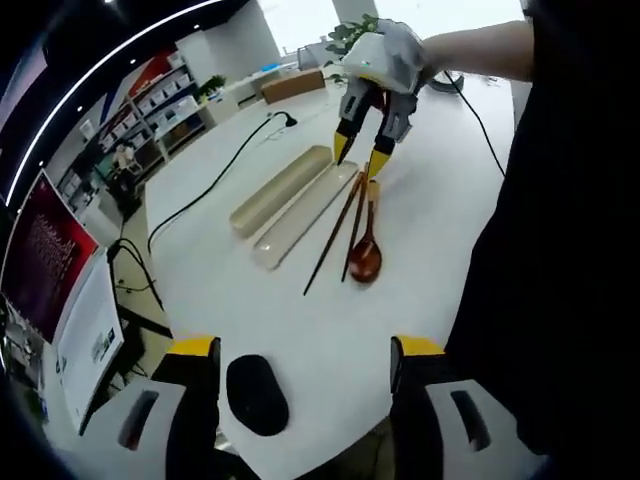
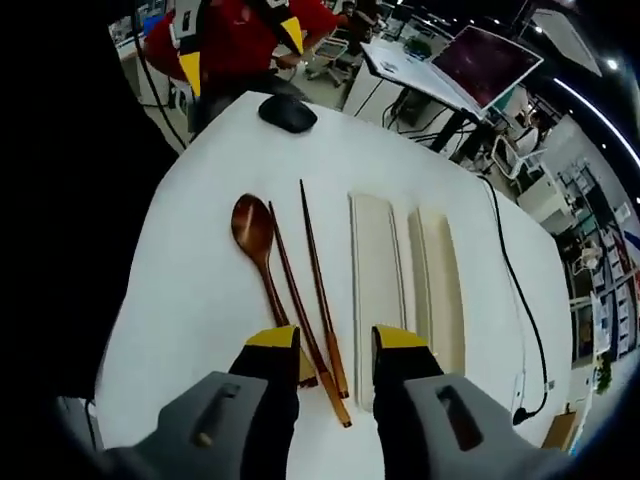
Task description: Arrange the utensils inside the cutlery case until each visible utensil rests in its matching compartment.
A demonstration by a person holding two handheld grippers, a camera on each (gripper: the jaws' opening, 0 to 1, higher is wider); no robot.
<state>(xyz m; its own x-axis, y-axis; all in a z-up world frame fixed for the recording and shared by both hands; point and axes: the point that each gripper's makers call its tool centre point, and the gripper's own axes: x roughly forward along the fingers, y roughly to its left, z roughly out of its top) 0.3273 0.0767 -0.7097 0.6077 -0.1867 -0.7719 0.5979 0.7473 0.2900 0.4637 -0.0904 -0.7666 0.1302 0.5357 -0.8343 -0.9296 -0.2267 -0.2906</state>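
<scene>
1. My R tongs [image 2: 335, 345] spread, over chopsticks [image 2: 318, 300] ends.
2. Spoon [image 2: 255, 240] beside chopsticks on table [image 2: 200, 300], outside case [image 2: 378, 285].
3. My L tongs [image 1: 305, 350] spread, empty, near mouse [image 1: 257, 394].

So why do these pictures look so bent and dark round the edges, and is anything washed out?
In the left gripper view the fisheye lens bows the white table, and window light washes out the top. In the right gripper view the spoon, chopsticks and case halves stay sharp; a ceiling strip light curves along the edge.
</scene>
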